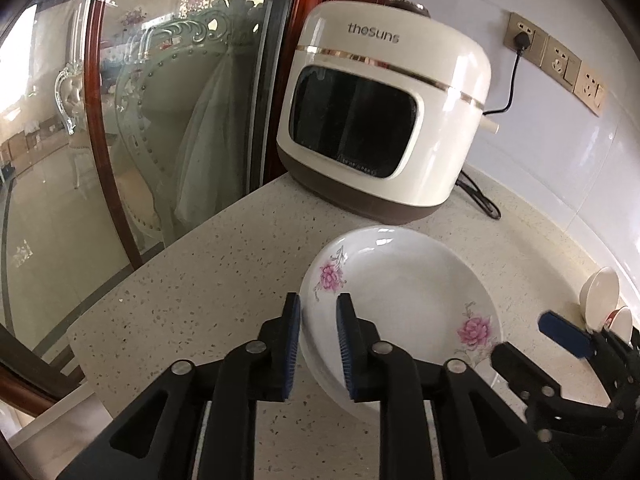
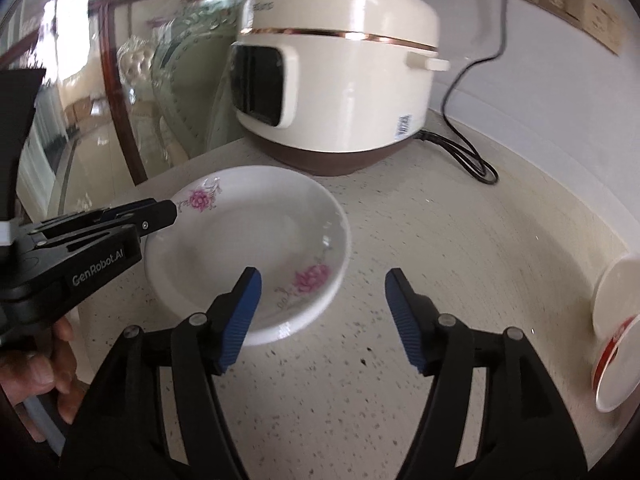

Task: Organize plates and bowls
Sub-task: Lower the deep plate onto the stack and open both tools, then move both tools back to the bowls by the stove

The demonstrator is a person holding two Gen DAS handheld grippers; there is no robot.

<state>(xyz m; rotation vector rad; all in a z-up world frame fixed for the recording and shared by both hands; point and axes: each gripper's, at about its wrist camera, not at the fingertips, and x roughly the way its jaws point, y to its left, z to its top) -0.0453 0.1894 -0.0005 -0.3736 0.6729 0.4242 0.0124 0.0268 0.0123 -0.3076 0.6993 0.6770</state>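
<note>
1. Beyond both grippers, the speckled countertop (image 2: 400, 240) runs to a tiled wall, a glass partition (image 1: 120, 120) at its far-left edge.
2. Farther ahead stands a cream rice cooker (image 1: 380, 112), plugged in.
3. Straight ahead of the left gripper (image 1: 319, 320), the flowered plate (image 1: 408, 292) lies flat; its near rim sits between slightly parted pads, apparently not pressed.
4. Right of the plate, the right gripper (image 2: 323, 304) stands open, empty.
5. Far right, bowls (image 2: 616, 320) stand on edge.
</note>
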